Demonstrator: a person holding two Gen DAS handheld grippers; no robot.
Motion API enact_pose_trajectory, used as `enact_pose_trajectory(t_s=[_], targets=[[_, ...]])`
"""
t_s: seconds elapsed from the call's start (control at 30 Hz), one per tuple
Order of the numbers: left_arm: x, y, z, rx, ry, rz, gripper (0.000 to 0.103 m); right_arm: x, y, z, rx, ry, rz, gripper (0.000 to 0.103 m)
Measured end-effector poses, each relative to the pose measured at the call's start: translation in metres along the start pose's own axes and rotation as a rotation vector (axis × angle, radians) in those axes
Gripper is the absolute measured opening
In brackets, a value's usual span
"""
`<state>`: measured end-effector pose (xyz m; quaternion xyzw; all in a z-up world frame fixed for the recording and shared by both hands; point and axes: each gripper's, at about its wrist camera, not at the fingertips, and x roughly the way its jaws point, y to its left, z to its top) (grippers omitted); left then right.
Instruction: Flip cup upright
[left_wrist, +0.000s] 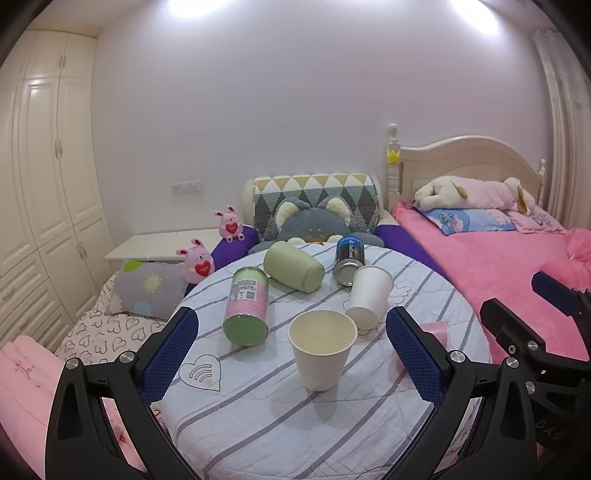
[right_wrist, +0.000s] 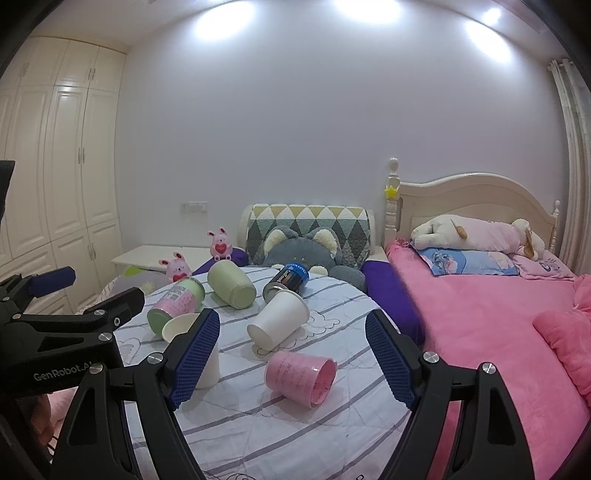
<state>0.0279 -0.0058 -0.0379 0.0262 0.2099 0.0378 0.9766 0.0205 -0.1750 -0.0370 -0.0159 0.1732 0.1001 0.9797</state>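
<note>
A white paper cup (left_wrist: 322, 350) stands upright on the striped round table (left_wrist: 280, 417), between the open fingers of my left gripper (left_wrist: 291, 354); it also shows in the right wrist view (right_wrist: 184, 326), partly behind a finger. A second white paper cup (left_wrist: 369, 295) (right_wrist: 279, 321) stands upside down just behind it. A pink cup (right_wrist: 301, 376) lies on its side between the open fingers of my right gripper (right_wrist: 291, 358), and only its edge (left_wrist: 437, 330) shows in the left wrist view.
A green cup (left_wrist: 293, 266) (right_wrist: 231, 283), a pink and green can (left_wrist: 247, 306) (right_wrist: 175, 302) and a blue can (left_wrist: 349, 260) (right_wrist: 288, 280) lie on their sides at the table's far part. Plush toys, cushions and a pink bed (left_wrist: 491, 266) surround the table.
</note>
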Motion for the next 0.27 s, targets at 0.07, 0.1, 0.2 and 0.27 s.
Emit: enact_pose_trajectory(t_s=[0.07,0.1,0.2,0.27], targets=[[0.001,0.001,0.0,-0.005,0.005,-0.003,0.103,0.003,0.001,-0.001,-0.003,0.01,0.004,0.083],[0.002,0.002,-0.001,-0.008,0.009,-0.006,0.103,0.004,0.002,-0.002,-0.005,0.015,0.006,0.083],[0.005,0.005,-0.002,-0.01,0.016,-0.002,0.103,0.008,0.006,-0.003,-0.018,0.032,0.013,0.083],[0.007,0.008,-0.002,-0.013,0.022,0.001,0.103,0.012,0.008,-0.004,-0.02,0.046,0.022,0.083]])
